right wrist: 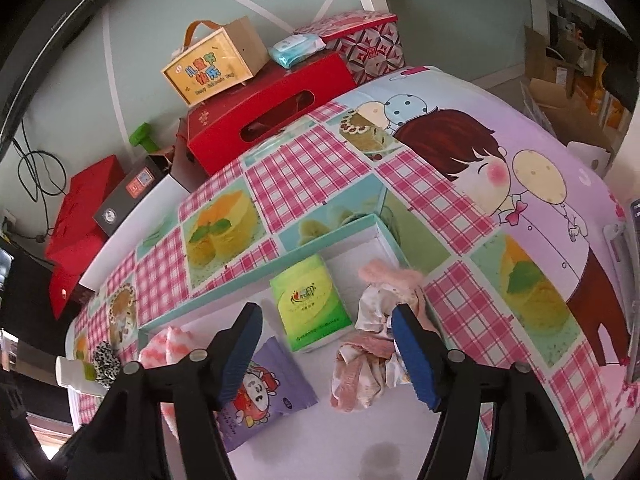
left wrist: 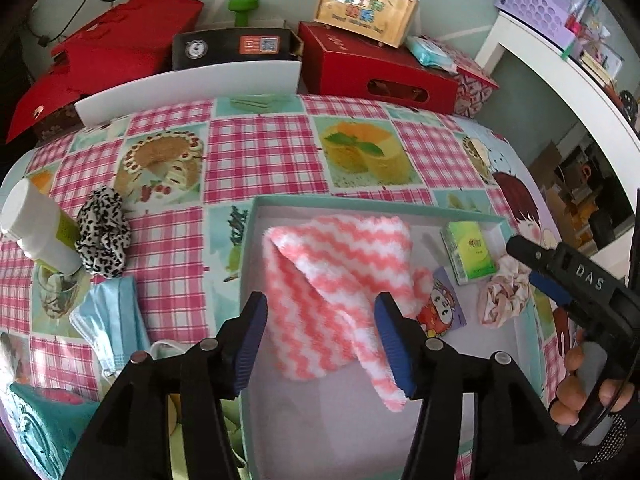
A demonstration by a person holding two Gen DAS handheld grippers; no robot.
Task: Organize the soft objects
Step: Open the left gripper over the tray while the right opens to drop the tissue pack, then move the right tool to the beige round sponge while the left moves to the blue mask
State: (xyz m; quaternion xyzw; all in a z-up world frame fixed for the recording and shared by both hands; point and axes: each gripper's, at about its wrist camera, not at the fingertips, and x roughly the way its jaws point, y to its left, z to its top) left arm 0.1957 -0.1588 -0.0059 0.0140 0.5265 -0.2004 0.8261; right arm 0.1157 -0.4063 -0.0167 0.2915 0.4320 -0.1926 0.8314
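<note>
your left gripper [left wrist: 321, 334] stood with its fingers moderately wide above the near left part of the teal box [left wrist: 256, 200], and the pink-and-white striped cloth [left wrist: 340, 276] lay between the pads rather than in them. one blue pad was beside the cloth's trailing corner, and i could not tell whether it touched. that read as a release into the box. to finish it well, you needed to lift straight up so neither pad dragged the fluffy pile with it; that hanging corner looked likely to snag.

your right gripper [right wrist: 328, 350] was spread wide too, holding nothing, low over the box's right side. the pale pink scrunchie bundle [right wrist: 372, 344] sat against the box's right wall, just by the right-hand pad. the green tissue pack [right wrist: 310, 308] and the purple snack packet [right wrist: 260, 384] lay nearer the box's middle.

still outside the box, on the table's left side, were the leopard-print scrunchie [left wrist: 103, 236], leaning against a white bottle [left wrist: 38, 226], and the blue face mask [left wrist: 112, 320] nearer the front edge. for the scrunchie, you did well to come in from the side away from the bottle, which looked easy to tip. the cloth sprawled over much of the box floor, so a tuck toward the left wall would have kept room.
</note>
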